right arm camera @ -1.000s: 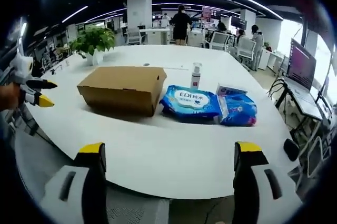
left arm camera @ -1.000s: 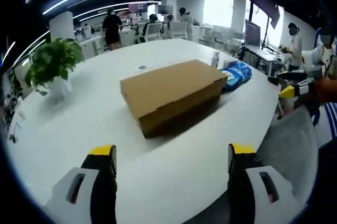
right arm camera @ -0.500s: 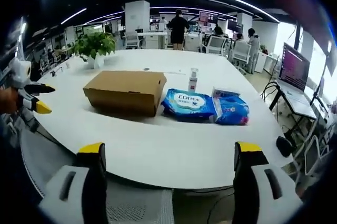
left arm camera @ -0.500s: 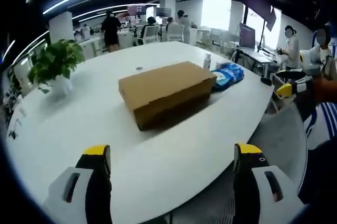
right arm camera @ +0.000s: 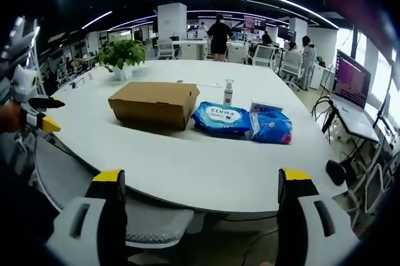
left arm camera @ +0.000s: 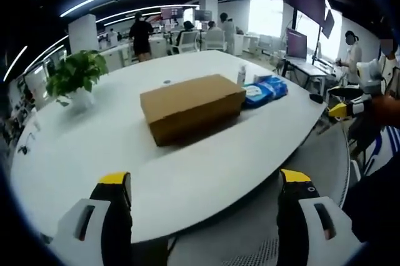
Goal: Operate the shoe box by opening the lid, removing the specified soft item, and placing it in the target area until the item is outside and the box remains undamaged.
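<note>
Left gripper view: closed shoe box [left arm camera: 190, 105] on table [left arm camera: 94, 153], well beyond both grippers' spread fingers [left arm camera: 115, 210].

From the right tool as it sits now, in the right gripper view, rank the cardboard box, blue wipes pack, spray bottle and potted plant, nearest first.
1. Blue wipes pack, center.
2. Cardboard box, left; close to the pack's range.
3. Spray bottle, behind the pack.
4. Potted plant, far left.

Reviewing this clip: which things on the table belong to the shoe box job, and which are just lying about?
Belongs to the job:
- shoe box, lid closed
- left gripper and right gripper, both open, away from the box

Just lying about:
- blue wipes packs beside the box
- small pump bottle
- potted plant
- white table
</note>
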Demonstrator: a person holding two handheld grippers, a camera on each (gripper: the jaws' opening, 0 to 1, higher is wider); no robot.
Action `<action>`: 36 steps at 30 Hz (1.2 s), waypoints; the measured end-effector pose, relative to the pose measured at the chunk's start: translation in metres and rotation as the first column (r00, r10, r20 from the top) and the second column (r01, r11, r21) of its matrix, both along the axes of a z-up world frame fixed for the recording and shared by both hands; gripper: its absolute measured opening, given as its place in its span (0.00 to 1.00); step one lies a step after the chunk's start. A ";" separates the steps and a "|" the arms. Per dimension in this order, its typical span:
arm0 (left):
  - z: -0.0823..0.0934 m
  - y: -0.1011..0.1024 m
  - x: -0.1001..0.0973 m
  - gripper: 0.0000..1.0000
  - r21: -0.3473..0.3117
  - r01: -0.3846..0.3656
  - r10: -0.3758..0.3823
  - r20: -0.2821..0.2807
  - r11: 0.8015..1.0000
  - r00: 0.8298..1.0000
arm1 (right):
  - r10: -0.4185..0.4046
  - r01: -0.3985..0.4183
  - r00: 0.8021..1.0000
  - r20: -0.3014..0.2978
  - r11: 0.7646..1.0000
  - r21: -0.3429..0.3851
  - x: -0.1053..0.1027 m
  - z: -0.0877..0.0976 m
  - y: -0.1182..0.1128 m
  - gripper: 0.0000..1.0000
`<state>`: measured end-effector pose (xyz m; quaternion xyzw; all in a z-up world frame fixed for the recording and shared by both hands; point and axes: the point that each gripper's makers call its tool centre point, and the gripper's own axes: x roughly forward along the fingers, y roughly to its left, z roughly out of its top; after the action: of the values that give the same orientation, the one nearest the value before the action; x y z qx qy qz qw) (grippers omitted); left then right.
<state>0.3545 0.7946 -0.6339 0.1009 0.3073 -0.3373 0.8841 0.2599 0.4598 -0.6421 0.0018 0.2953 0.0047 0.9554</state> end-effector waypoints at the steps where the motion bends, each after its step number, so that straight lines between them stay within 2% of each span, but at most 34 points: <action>1: 0.001 -0.002 -0.003 1.00 0.002 -0.002 0.002 -0.003 1.000 1.000 | 0.004 -0.004 1.000 0.001 1.000 0.003 -0.002 -0.001 -0.001 0.96; 6: 0.006 -0.011 -0.017 1.00 0.001 -0.013 0.013 0.000 1.000 1.000 | 0.020 -0.020 1.000 0.004 1.000 0.008 -0.014 -0.001 -0.004 0.96; 14: 0.016 -0.025 -0.029 1.00 -0.011 -0.005 0.005 0.012 1.000 1.000 | 0.028 -0.029 0.999 0.029 1.000 0.008 -0.022 0.008 -0.005 0.96; 19: 0.020 -0.028 -0.028 1.00 -0.015 -0.004 0.005 0.026 1.000 1.000 | 0.041 -0.041 0.999 0.032 0.999 -0.003 -0.022 0.010 -0.004 0.96; 27: 0.018 -0.030 -0.029 1.00 -0.012 0.020 -0.020 0.025 1.000 0.999 | 0.015 -0.015 0.999 0.051 1.000 0.003 -0.016 0.017 -0.005 0.96; 35: 0.018 -0.030 -0.019 1.00 -0.014 0.031 -0.031 0.021 0.999 0.999 | 0.003 -0.003 0.999 0.054 1.000 0.005 -0.012 0.018 -0.002 0.96; 36: 0.020 -0.031 -0.017 1.00 -0.019 0.039 -0.038 0.036 0.999 0.999 | 0.003 -0.003 0.998 0.057 1.000 0.001 -0.011 0.018 -0.001 0.96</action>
<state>0.3376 0.7632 -0.6141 0.1041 0.2862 -0.3556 0.8836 0.2493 0.4585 -0.6238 0.0017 0.2681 0.0064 0.9634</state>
